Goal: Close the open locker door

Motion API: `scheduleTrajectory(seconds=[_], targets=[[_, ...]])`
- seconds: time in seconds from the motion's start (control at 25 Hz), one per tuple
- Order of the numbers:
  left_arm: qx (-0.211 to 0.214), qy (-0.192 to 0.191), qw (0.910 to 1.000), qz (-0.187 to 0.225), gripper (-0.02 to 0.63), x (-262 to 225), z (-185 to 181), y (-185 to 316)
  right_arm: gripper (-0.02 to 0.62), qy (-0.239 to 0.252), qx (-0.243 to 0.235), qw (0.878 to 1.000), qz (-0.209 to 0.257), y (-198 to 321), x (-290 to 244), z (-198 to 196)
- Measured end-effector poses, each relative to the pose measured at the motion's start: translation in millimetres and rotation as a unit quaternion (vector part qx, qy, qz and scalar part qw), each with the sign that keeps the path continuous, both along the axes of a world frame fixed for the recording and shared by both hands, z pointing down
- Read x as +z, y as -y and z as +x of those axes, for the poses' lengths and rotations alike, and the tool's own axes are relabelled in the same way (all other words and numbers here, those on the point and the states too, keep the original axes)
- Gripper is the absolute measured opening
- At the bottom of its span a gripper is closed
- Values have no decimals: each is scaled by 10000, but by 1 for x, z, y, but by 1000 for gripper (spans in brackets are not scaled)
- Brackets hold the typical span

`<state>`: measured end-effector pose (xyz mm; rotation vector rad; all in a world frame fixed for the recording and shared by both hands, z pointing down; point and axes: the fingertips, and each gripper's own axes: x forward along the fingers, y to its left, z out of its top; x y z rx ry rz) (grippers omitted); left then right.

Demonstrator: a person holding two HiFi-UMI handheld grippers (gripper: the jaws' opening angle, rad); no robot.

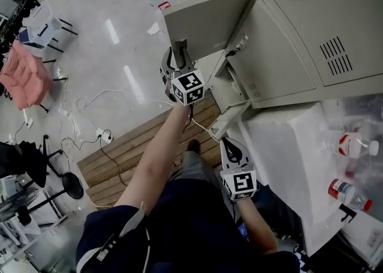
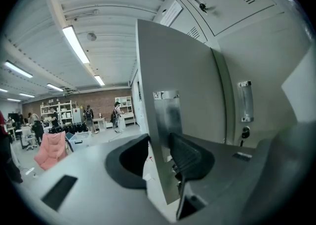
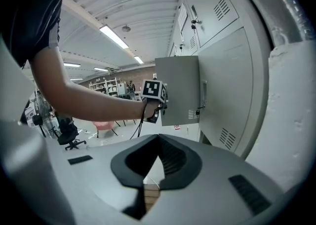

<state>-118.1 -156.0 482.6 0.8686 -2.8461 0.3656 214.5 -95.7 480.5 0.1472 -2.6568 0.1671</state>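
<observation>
Door (image 1: 209, 23) is open, swung out from the lockers (image 1: 299, 38). In the head view it sits at 12 o'clock, with its hinge side toward 3 o'clock against the grey bank and its free side toward 9 o'clock.

My left gripper (image 1: 179, 47) is on the door at its 6 o'clock edge, arm stretched out. In the left gripper view the panel's thin edge runs right between my jaws. One pad is on the face with the shiny plate (image 2: 167, 110), the other is on the far face, and both are clamped on the sheet. The panel rises to 12 o'clock from there. A long handle (image 2: 245, 101) is on the locker front at 3 o'clock.

My right gripper (image 1: 227, 141) hangs low at 5 o'clock of the left one, close to my body and near the base of the lockers. Its jaws are closed tip to tip with nothing between them. In the right gripper view the door is at 12 o'clock, well apart from that gripper.

Moving outward, boards (image 1: 137, 152) lie on the floor under my arm. Cables (image 1: 84, 104) trail at 9 o'clock and a pink chair (image 1: 24, 77) sits farther that way. At 4 o'clock, bottles (image 1: 350, 194) lie beside a white block (image 1: 287, 146).
</observation>
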Motion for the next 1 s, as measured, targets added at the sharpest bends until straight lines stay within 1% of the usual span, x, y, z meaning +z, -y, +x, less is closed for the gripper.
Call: scheduleTrajectory(seconds=[0.16, 0.36, 0.52, 0.64, 0.76, 0.92, 1.0], targets=[[251, 90, 9996, -121, 143, -1, -15, 4, -3, 197, -297, 9994, 36, -3, -10, -20], [514, 41, 9986, -115, 140, -1, -33, 11, -3, 446, -610, 9971, 117, -8, -22, -45], [711, 84, 9974, -73, 137, -1, -50, 17, -3, 651, -737, 9950, 157, -11, -25, -65], [919, 137, 9957, -32, 135, -2, -60, 23, -3, 947, -783, 9919, 330, -13, -29, -84], [1162, 211, 9930, 77, 133, -2, -70, 30, -3, 1034, -610, 9907, 637, -10, -30, -103], [1532, 321, 9872, 318, 130, -3, -85, 37, -3, 1198, -124, 9884, 928, 0, -35, -138], [1767, 341, 9829, 391, 130, -3, -90, 41, -3, 1197, 119, 9877, 995, 1, -36, -158]])
